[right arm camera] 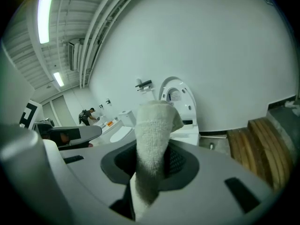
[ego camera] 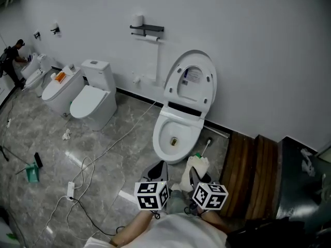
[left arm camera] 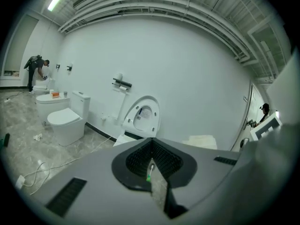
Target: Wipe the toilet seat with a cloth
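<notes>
The white toilet [ego camera: 176, 133] stands against the wall, its bowl uncovered and its lid and seat [ego camera: 190, 80] tilted up. Both grippers hover side by side low in the head view, just in front of the bowl. My right gripper [ego camera: 194, 175] is shut on a white terry cloth [ego camera: 198, 164], which sticks up between its jaws in the right gripper view as cloth [right arm camera: 152, 139]. My left gripper [ego camera: 157, 170] is shut with nothing in it; in the left gripper view the left gripper [left arm camera: 151, 165] points towards the toilet [left arm camera: 142, 119].
A green-handled toilet brush [ego camera: 202, 150] lies on the floor right of the bowl. Two more toilets [ego camera: 92, 101] stand to the left, and a cable [ego camera: 101, 156] runs to a power strip [ego camera: 70, 190]. A wooden step [ego camera: 249, 172] lies to the right. A person [ego camera: 11, 56] is far left.
</notes>
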`<control>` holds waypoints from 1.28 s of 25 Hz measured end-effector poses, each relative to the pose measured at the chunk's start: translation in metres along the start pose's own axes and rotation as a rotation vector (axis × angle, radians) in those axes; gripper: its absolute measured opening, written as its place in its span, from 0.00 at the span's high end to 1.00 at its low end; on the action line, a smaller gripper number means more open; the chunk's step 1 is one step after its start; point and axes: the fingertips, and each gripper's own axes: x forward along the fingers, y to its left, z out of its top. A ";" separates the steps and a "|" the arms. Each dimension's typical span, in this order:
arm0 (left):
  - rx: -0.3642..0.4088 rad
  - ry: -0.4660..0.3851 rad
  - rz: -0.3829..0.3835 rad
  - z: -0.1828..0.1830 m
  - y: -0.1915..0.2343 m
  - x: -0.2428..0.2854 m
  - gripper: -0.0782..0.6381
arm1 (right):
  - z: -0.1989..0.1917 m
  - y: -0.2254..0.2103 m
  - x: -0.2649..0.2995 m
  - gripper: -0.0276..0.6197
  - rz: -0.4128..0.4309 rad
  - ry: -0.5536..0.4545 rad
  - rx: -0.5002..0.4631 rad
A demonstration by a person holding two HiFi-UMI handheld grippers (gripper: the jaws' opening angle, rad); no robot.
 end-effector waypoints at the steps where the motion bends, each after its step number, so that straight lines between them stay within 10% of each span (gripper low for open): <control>1: -0.006 -0.001 0.000 0.001 0.002 0.004 0.87 | 0.004 -0.001 0.004 0.81 -0.003 0.000 -0.004; 32: 0.080 0.020 -0.020 0.114 0.022 0.285 0.87 | 0.185 -0.110 0.242 0.81 -0.031 -0.034 0.115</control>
